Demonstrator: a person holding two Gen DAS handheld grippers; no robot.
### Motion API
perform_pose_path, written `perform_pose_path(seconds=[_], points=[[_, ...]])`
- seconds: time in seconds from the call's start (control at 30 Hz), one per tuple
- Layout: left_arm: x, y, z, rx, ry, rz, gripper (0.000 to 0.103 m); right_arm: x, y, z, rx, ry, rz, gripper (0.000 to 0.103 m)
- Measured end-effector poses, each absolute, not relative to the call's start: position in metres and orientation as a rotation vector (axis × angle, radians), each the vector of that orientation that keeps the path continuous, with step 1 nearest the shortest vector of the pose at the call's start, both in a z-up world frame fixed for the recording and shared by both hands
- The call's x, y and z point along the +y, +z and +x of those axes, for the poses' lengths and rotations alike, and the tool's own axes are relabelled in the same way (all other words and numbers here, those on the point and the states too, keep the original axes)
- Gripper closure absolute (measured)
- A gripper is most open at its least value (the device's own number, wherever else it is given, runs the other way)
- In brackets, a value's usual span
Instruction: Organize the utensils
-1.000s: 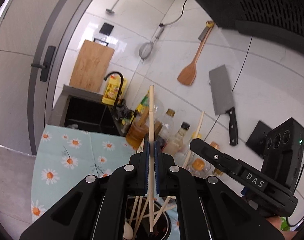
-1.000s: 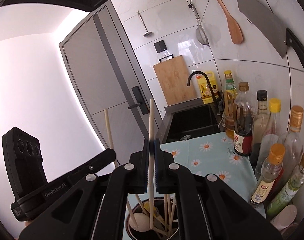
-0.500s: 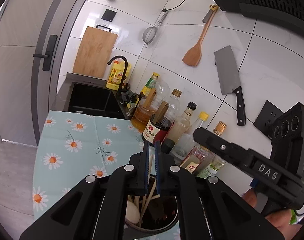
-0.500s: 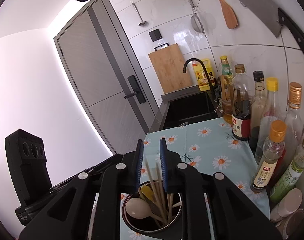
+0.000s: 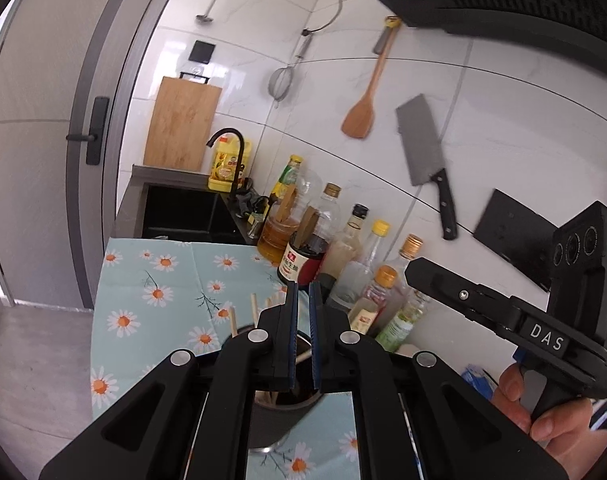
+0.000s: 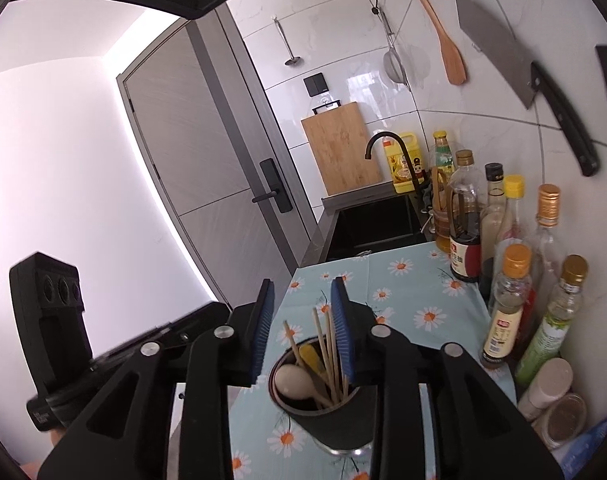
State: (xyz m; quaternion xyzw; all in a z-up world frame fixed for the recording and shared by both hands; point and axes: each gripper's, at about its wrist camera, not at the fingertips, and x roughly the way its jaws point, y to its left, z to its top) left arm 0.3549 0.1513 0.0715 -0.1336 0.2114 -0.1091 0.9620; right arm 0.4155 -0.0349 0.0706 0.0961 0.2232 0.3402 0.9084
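Note:
A dark round utensil holder [image 6: 335, 420] stands on the daisy-print cloth [image 6: 415, 292]. It holds several wooden chopsticks [image 6: 327, 344], a yellow-handled utensil and a pale spoon [image 6: 293, 380]. My right gripper [image 6: 303, 312] is open and empty just above the holder. In the left wrist view the holder [image 5: 275, 420] sits under my left gripper [image 5: 302, 292], which is slightly open and empty. Chopstick tips [image 5: 233, 320] stick up beside its fingers. The right gripper body [image 5: 515, 320] shows at right.
Several oil and sauce bottles [image 6: 507, 304] line the tiled wall on the right. A black sink [image 6: 375, 228] with a black tap lies beyond the cloth. A cutting board [image 6: 341, 148], spatula, strainer and cleaver [image 6: 499, 48] hang on the wall. A door [image 6: 207, 168] is left.
Both grippers were each shut on a chopstick above the holder. They opened, the chopsticks dropped into the holder, and both grippers have drawn back; the right jaws are wider now.

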Motion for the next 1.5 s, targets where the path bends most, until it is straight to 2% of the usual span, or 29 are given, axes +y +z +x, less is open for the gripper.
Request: perform_pose_path(seconds=[0.1,0.27,0.37,0.5,0.6,0.77,0.8,0.83,0.93,1.1,1.2,1.5], points=[[0.143,0.078,0.333,0.426,-0.232,-0.234,0.081,-0.047,0.073,0.395,0.446,0.701,0.176,0.062],[0.128,0.082,0.292,0.419,-0.223,-0.181,0.081,-0.068,0.072,0.363,0.450,0.725,0.142,0.054],[0.117,0.080,0.265,0.432,-0.212,-0.154,0.068,-0.085,0.069,0.340,0.442,0.741,0.139,0.044],[0.103,0.073,0.229,0.470,-0.195,-0.171,0.065,-0.099,0.056,0.307,0.467,0.755,0.087,0.033],[0.090,0.066,0.202,0.472,-0.173,-0.159,0.052,-0.113,0.046,0.285,0.479,0.771,0.088,0.021],[0.074,0.046,0.164,0.516,-0.113,-0.155,0.037,-0.134,0.034,0.256,0.499,0.772,0.063,0.009],[0.070,0.042,0.156,0.519,-0.089,-0.144,0.028,-0.138,0.032,0.249,0.497,0.768,0.055,0.006],[0.068,0.040,0.151,0.520,-0.074,-0.143,0.021,-0.143,0.031,0.240,0.491,0.767,0.045,0.005],[0.061,0.031,0.133,0.530,-0.042,-0.159,0.014,-0.155,0.025,0.221,0.485,0.753,0.026,0.005],[0.044,0.019,0.103,0.550,-0.004,-0.164,0.012,-0.170,0.006,0.195,0.533,0.769,0.005,0.005],[0.035,0.011,0.091,0.578,0.010,-0.177,0.007,-0.175,-0.003,0.184,0.563,0.777,-0.016,0.005],[0.016,-0.003,0.069,0.626,0.020,-0.167,0.007,-0.185,-0.017,0.164,0.605,0.794,-0.029,0.005]])
